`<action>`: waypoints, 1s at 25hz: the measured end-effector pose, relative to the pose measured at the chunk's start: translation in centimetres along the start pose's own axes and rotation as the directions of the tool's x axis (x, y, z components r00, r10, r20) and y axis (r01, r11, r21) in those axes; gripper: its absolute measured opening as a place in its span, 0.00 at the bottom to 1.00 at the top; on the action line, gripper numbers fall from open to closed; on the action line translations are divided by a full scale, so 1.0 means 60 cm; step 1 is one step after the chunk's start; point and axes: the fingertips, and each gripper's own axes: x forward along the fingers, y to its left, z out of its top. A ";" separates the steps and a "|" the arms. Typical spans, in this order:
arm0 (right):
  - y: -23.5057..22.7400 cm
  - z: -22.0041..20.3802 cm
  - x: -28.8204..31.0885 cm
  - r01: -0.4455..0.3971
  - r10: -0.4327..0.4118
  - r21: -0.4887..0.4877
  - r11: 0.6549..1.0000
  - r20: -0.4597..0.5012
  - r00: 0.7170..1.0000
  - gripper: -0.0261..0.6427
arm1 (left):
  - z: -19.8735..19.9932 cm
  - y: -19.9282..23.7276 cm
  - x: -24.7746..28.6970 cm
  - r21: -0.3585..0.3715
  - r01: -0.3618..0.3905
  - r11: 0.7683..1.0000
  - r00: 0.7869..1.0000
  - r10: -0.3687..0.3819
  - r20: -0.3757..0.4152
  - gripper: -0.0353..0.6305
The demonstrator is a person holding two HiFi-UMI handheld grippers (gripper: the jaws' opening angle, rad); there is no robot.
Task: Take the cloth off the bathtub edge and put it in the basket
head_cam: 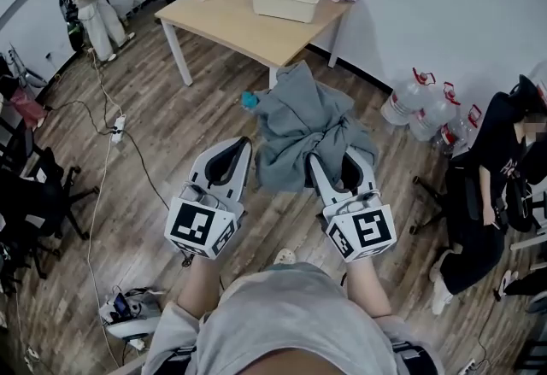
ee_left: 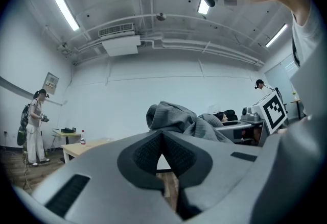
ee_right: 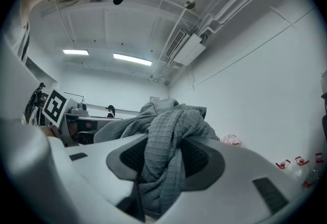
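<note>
Cool, even light came from ceiling strip lamps (ee_left: 64, 6) above the table (head_cam: 239, 23); the lamps burned out to white glare in both gripper views. Shadows beneath the table were faint and soft-edged, and the cloth (head_cam: 299, 121) in front of it showed its folds by gentle shading only. The head view was sharp at the table, with walls bowing toward the frame edges. Both gripper views were strongly fisheye-curved, black at the corners, and soft nearest the lens.
</note>
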 end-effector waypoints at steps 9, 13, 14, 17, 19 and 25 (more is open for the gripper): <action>-0.092 -0.027 0.058 -0.006 0.007 0.054 0.999 -0.017 1.000 0.30 | -0.016 0.030 0.092 -0.007 -0.029 1.000 0.999 0.028 -0.029 0.05; -0.110 -0.031 0.087 0.006 -0.005 0.055 0.998 -0.019 1.000 0.30 | -0.024 0.048 0.121 -0.007 -0.017 1.000 0.999 0.016 -0.037 0.05; -0.115 -0.032 0.095 0.012 -0.011 0.057 0.998 -0.019 1.000 0.30 | -0.026 0.054 0.129 -0.008 -0.012 1.000 0.999 0.011 -0.038 0.05; -0.126 -0.035 0.121 0.026 -0.024 0.056 0.998 -0.021 0.999 0.30 | -0.030 0.075 0.154 -0.016 0.003 1.000 0.999 -0.004 -0.036 0.05; -0.132 -0.034 0.143 0.033 -0.032 0.048 0.998 -0.023 0.999 0.30 | -0.031 0.092 0.171 -0.014 0.016 1.000 0.999 -0.017 -0.033 0.05; -0.145 -0.033 0.224 0.079 -0.078 0.045 0.996 -0.027 0.997 0.30 | -0.033 0.167 0.226 -0.020 0.065 0.998 0.998 -0.066 -0.022 0.05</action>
